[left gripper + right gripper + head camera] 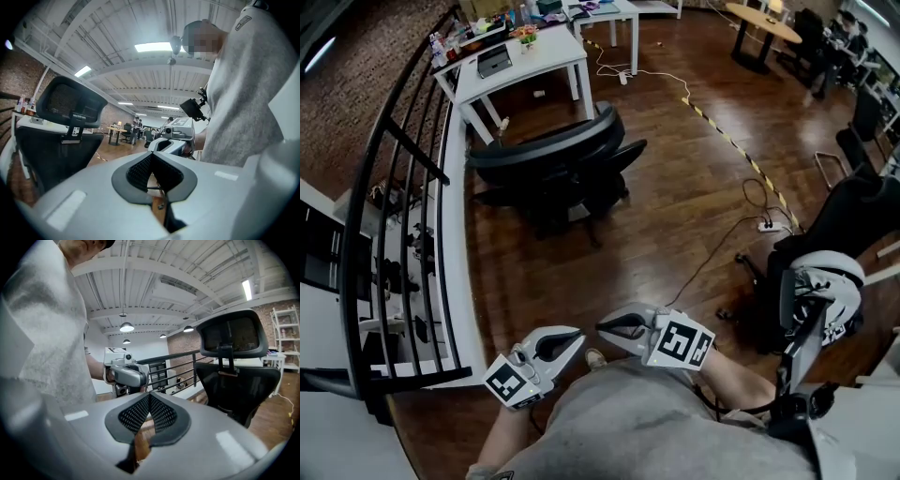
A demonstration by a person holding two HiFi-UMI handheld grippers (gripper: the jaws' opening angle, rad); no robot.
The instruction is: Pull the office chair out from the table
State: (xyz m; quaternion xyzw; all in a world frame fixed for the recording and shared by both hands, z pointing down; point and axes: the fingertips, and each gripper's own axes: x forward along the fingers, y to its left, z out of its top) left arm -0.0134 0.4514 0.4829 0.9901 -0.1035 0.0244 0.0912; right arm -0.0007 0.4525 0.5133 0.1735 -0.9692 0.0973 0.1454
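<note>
The black office chair [553, 164] stands on the wooden floor, a short way out from the white table [534, 61] behind it. Both grippers are held close to my body, far from the chair, with their tips almost meeting. My left gripper [579, 339] is shut with nothing in it; its closed mesh pads [140, 168] fill the left gripper view, the chair [65, 131] to the left. My right gripper [602, 328] is likewise shut and empty. In the right gripper view, the chair [234, 371] stands beyond its pads [161, 413] on the right.
A black metal railing [403, 216] runs along the left side. Another dark chair [844, 234] stands at the right, near a power strip [769, 225] with cables. A yellow-black floor strip [731, 141] crosses the wood diagonally. A round table [764, 23] is far back.
</note>
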